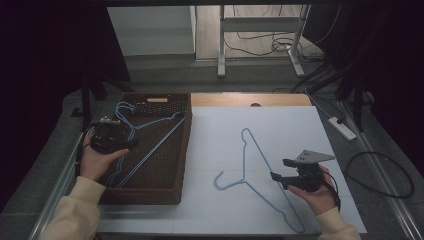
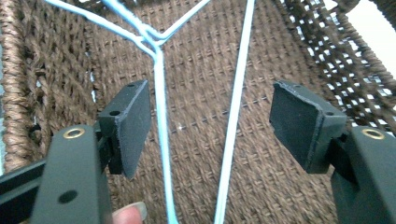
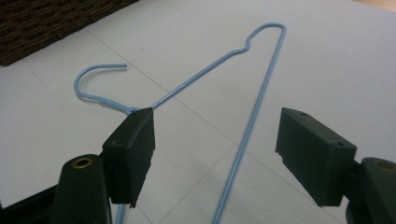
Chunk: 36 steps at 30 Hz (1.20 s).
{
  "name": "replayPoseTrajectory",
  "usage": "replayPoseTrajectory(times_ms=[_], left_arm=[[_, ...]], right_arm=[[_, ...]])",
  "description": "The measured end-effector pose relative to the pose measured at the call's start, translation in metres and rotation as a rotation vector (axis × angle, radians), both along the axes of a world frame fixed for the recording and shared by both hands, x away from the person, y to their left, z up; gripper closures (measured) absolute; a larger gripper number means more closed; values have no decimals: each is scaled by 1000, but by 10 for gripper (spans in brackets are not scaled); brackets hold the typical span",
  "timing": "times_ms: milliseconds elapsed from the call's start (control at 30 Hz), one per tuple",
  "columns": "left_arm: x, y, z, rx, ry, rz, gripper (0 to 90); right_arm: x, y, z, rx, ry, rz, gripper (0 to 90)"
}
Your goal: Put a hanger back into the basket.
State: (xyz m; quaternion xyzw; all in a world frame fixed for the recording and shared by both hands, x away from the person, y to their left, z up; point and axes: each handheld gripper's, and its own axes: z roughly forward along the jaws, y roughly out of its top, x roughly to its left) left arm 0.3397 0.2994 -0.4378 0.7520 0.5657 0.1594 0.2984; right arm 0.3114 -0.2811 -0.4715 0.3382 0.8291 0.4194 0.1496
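A blue wire hanger (image 1: 155,142) lies inside a brown woven basket (image 1: 150,196) at the table's left. My left gripper (image 1: 131,144) hovers over the basket with its jaws wide apart. In the left gripper view the hanger (image 2: 159,84) runs up between the pads of the left gripper (image 2: 210,121), untouched, over the basket floor (image 2: 201,154). A second blue hanger (image 1: 250,150) lies flat on the white table top (image 1: 290,125). My right gripper (image 1: 280,170) stands open just right of its lower arm. In the right gripper view that hanger (image 3: 261,93) lies beyond the open right gripper (image 3: 215,140).
A wooden strip (image 1: 250,100) borders the table's far edge. On the floor to the right lie a white power strip (image 1: 342,127) and a looped black cable (image 1: 385,175). A metal stand (image 1: 260,40) rises behind the table. A basket corner (image 3: 46,23) sits upper left in the right gripper view.
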Motion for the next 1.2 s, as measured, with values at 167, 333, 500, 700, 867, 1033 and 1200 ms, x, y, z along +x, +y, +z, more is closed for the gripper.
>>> replayPoseTrajectory(times_ms=[167,333,500,700,867,1033,1200], left_arm=[[-8,-1,9,-29,-48,-30,309],[-19,-7,19,-84,-99,-79,311],[-35,-18,29,-118,-158,-136,310],[-61,-43,38,-163,-221,-224,307],[-74,-63,38,-190,-243,-282,305],[-81,-77,33,-196,-252,-314,304],[-88,-91,23,-207,-258,-348,302]], right_arm=[[0,0,0,-1,0,-1,289],[0,0,0,1,-1,0,289],[0,-1,0,4,-1,-2,289],[0,-1,1,2,-1,-1,289],[0,-1,1,5,-3,-3,289],[0,-2,1,6,-4,-3,289],[0,-3,1,13,-5,-6,289]])
